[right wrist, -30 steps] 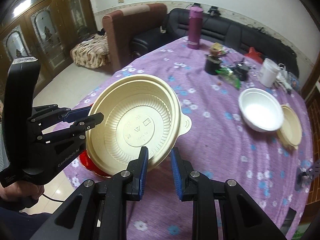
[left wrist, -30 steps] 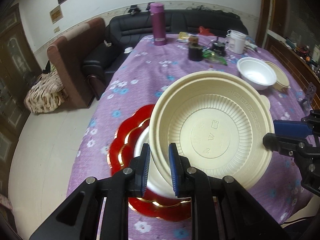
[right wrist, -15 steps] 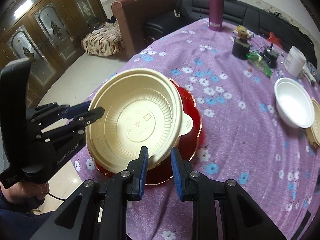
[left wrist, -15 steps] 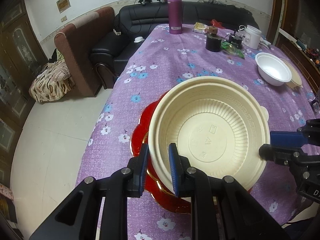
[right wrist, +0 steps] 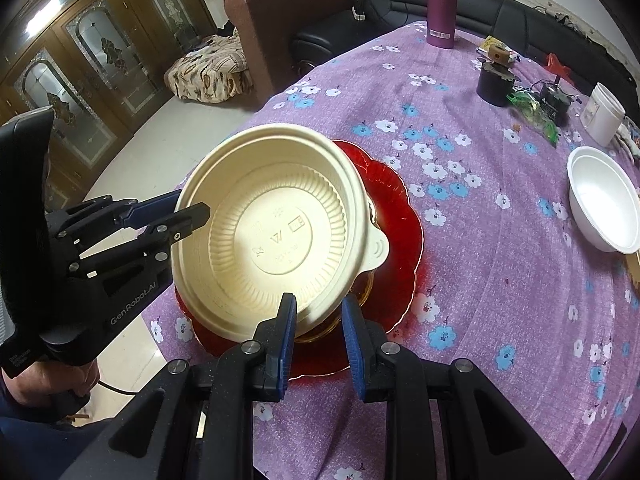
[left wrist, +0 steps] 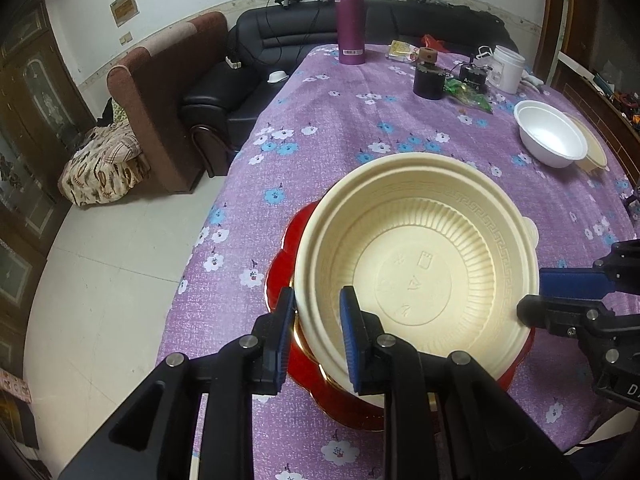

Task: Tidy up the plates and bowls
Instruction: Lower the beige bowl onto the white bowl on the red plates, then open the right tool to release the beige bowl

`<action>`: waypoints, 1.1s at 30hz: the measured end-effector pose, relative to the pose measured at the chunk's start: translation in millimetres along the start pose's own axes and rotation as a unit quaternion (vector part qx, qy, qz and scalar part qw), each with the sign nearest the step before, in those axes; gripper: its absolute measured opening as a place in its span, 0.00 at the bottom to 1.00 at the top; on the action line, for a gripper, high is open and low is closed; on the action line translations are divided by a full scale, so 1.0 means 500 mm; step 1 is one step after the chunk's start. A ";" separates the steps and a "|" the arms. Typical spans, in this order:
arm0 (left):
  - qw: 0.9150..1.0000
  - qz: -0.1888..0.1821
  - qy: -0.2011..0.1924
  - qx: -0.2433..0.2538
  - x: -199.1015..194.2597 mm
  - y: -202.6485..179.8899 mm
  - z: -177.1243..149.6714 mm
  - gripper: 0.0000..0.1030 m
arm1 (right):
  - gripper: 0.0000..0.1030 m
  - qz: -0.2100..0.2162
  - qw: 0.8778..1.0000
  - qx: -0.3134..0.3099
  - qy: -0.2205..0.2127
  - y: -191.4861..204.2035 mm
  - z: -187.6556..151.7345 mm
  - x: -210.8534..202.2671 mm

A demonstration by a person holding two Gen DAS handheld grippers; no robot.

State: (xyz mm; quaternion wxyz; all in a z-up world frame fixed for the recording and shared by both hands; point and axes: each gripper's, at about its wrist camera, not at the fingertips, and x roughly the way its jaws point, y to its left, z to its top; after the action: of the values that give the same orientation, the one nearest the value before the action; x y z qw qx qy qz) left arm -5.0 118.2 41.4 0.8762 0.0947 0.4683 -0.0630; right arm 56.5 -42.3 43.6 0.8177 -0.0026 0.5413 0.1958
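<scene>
- The left gripper (left wrist: 316, 336) has its blue fingers (left wrist: 285, 332) clamped on the near rim of a big cream bowl (left wrist: 416, 272), one finger outside the wall and one inside.
- The right gripper (right wrist: 318, 334) has its fingers (right wrist: 286, 330) clamped on the rim of the same cream bowl, on another side.
- Both grippers hold the bowl at once, and it sits tilted, not flat.
- The cream bowl is right over a red plate (right wrist: 394, 216) with a wavy gold edge, near the edge of the worktop. I cannot tell if the bowl touches the plate.
- Something white shows under the bowl's near edge, on the red plate, in the left view; I cannot tell what it is.
- A hand (right wrist: 64, 380) grips the handle of the left gripper, low down in the right view.
- The worktop (left wrist: 340, 128) has a purple cloth with little flowers.
- A white bowl (left wrist: 550, 138) sits well apart, on the far right side, just beside a flat cream lid (left wrist: 596, 152).
- At the far end stand a purple flask (left wrist: 350, 22), a dark jar (left wrist: 429, 78) and a white tub (left wrist: 506, 68).
- Past the worktop are a black sofa (left wrist: 256, 76) and a brown armchair (left wrist: 156, 80).
</scene>
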 end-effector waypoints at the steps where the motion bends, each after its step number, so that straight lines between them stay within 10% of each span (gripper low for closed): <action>1: 1.000 0.000 0.000 0.002 0.000 -0.002 0.000 0.20 | 0.26 0.001 1.000 0.001 0.000 -0.002 0.000 -0.001; 33: 0.993 0.047 -0.082 0.073 -0.079 -0.103 0.026 0.47 | 0.28 0.005 0.998 0.044 -0.045 -0.061 -0.049 -0.074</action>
State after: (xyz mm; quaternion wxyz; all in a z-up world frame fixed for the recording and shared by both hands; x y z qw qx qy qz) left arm -26.5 65.8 75.6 0.9043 0.1742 0.3846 -0.0634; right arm 32.2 -87.3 59.9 0.8395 0.0451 0.5121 0.1760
